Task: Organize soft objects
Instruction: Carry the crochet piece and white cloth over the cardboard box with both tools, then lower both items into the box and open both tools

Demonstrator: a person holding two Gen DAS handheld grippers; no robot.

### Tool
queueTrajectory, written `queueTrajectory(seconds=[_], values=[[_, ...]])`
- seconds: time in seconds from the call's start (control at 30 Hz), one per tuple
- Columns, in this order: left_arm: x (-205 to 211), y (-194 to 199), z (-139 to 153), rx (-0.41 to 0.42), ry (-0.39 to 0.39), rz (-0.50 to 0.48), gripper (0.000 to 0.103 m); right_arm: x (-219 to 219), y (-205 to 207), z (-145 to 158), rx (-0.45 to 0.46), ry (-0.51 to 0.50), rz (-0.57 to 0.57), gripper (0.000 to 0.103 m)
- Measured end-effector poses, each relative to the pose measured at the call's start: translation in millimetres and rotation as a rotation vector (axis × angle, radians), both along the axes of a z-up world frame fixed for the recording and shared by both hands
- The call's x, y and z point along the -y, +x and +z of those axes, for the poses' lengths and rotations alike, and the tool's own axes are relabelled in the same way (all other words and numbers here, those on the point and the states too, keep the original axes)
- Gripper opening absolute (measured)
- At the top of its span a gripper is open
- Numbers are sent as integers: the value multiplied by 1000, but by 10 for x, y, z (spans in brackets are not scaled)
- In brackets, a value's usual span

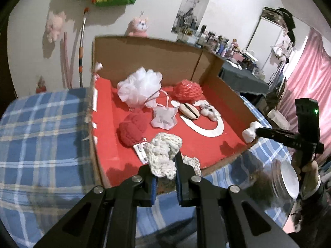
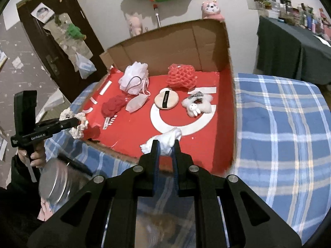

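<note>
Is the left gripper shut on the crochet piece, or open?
Shut on it. The left gripper has its pads pressed into the cream crochet piece, which bunches between them, at the near edge of the red cardboard tray.

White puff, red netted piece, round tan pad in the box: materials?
White puff: gathered nylon-type mesh, sheer ruffles, looks like a bath pouf.
Red netted piece: foam or plastic net, open diamond cells.
Round tan pad: soft, matte, velvety-looking fabric, black band across; likely a powder puff.
</note>
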State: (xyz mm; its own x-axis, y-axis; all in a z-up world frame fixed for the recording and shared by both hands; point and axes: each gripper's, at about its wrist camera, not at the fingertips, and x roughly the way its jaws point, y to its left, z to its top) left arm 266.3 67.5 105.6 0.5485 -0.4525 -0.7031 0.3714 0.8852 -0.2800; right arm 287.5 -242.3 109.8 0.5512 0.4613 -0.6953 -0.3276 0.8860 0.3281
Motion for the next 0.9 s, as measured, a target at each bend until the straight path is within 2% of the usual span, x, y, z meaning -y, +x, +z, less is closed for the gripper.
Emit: queueTrajectory(seconds=[0.17, 0.57, 0.7, 0.9], values=[[94, 289, -140, -95, -20, -8, 15, -135, 268, -91, -35, -74, 12, 11], [291, 599, -381, -184, 63, -11, 16, -336, 557, -206, -84, -254, 18, 11], [270, 652, -399, -207, 59, 0, 16, -335, 612, -262, -110, -274, 9, 11], [290, 689, -394, -215, 98, -6, 16, -331, 642, -289, -129, -288, 4, 12]])
